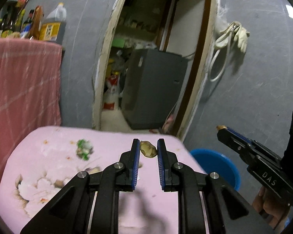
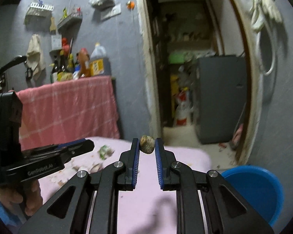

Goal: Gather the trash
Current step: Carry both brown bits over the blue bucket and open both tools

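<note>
- Left wrist view: a brown scrap sits pinched between the left gripper's blue pads, above the pink table.
- Right wrist view: the right gripper clamps a rounded, shell-like scrap; blur hides its detail.
- Green-white wrapper lies on the cloth, smeared.
- Blue bin stands beside the table, partly cut off.

Right gripper pinches a brown shell-like scrap between its blue pads, raised over the pink table. Blue bucket sits at four o'clock. Left gripper hovers at nine o'clock, green wrapper just beyond it.
</note>
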`<action>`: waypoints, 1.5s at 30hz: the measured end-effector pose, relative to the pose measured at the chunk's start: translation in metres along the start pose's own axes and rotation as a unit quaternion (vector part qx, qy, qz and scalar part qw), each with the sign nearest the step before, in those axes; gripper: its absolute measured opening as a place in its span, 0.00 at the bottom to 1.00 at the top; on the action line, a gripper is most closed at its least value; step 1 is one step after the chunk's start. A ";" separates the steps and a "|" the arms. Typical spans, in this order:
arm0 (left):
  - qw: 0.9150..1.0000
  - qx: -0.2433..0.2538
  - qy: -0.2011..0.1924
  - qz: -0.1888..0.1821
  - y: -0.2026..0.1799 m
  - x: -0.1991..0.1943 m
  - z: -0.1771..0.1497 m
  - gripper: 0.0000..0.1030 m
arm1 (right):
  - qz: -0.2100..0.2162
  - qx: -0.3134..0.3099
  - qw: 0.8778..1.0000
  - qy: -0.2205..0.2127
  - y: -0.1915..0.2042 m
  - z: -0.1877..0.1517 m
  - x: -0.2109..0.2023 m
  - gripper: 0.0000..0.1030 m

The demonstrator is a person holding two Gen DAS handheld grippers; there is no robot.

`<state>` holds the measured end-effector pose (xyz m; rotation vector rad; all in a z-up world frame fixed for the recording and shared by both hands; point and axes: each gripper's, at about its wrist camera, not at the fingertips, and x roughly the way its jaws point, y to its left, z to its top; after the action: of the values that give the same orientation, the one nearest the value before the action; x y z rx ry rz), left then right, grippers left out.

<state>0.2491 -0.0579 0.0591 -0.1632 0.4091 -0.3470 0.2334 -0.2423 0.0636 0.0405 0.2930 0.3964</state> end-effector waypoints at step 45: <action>0.980 0.000 0.152 -0.125 -0.152 0.146 -0.029 0.16 | -0.157 0.146 0.976 0.048 -0.177 -0.034 -0.062 0.27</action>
<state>0.3178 -0.2545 0.0145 -0.1630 0.6944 -0.6226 0.2348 -0.4299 0.0312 0.2615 0.4440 0.0390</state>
